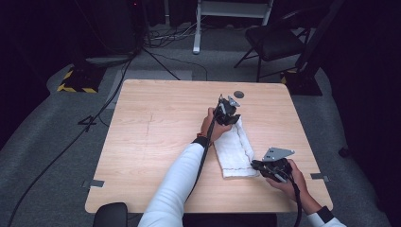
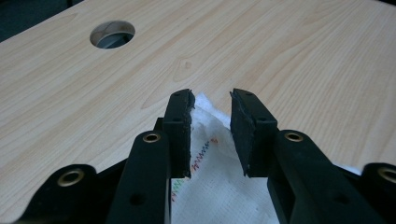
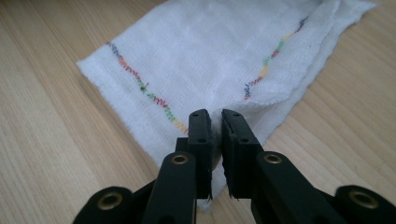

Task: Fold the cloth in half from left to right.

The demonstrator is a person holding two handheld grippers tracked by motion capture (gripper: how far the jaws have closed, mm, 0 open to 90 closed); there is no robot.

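Right tool (image 3: 215, 122) nearly closed, prob. pinching white cloth (image 3: 210, 56); left tool (image 2: 212, 100) open over cloth corner.

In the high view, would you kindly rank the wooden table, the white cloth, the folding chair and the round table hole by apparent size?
1. Wooden table
2. Folding chair, though it is farther away
3. White cloth
4. Round table hole

No readable txt, labels, brands or nos. anywhere; cloth (image 3: 201, 56) has coloured zigzag stitching, no lettering.
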